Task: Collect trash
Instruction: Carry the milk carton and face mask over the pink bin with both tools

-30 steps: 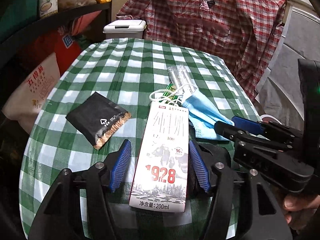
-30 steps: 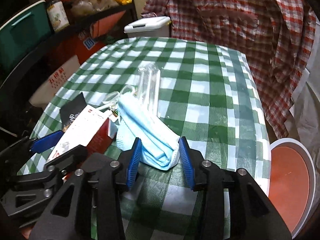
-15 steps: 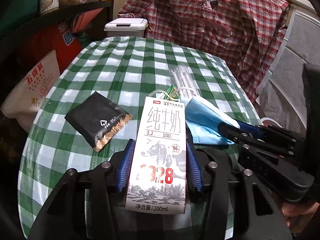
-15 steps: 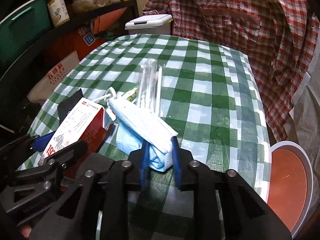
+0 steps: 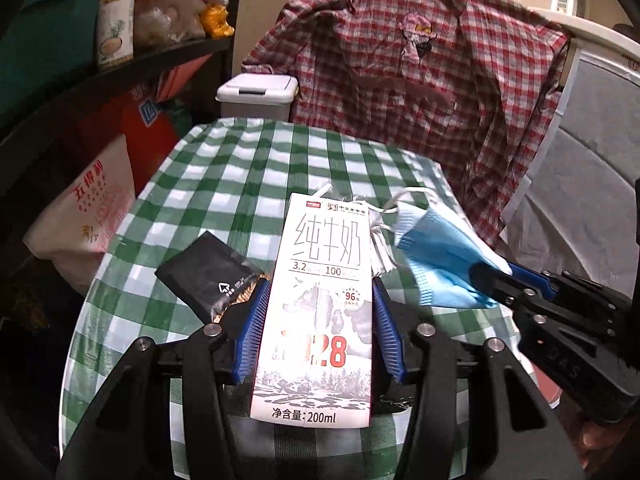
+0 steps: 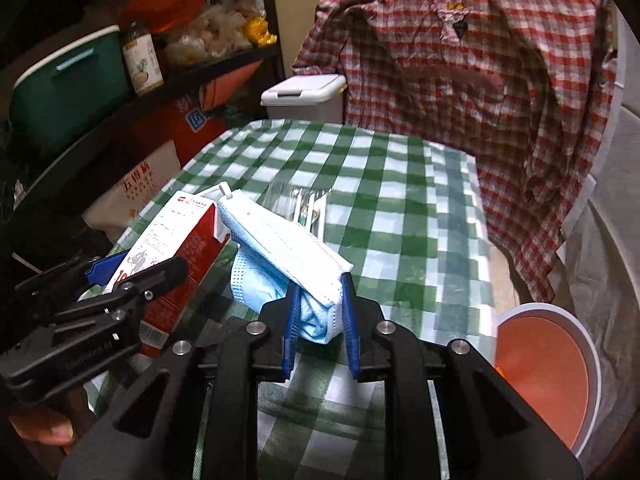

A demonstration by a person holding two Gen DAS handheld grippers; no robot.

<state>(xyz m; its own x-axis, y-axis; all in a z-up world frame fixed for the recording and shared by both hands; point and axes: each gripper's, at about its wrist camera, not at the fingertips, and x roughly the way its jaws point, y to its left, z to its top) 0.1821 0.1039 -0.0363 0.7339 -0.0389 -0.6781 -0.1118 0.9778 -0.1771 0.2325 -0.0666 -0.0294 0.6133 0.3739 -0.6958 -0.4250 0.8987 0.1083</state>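
Note:
My left gripper (image 5: 318,320) is shut on a white milk carton (image 5: 320,280) with red numerals, lifted off the green checked table (image 5: 240,176). In the right wrist view the same carton (image 6: 176,248) hangs at the left in the left gripper. My right gripper (image 6: 320,320) is shut on a folded blue face mask (image 6: 280,248), also raised off the cloth; the mask (image 5: 440,264) shows to the right in the left wrist view. A black snack wrapper (image 5: 208,276) lies on the table left of the carton. A clear plastic sleeve of utensils (image 6: 304,204) lies behind the mask.
A white lidded bin (image 5: 258,94) stands behind the table's far edge. A red plaid shirt (image 5: 420,80) hangs at the back. Shelves with jars and bags (image 5: 116,32) fill the left. An orange-and-white round bin (image 6: 544,376) sits low at the right.
Both grippers closed, the left on the carton and the right on the mask, then rose, lifting both items off the tablecloth.

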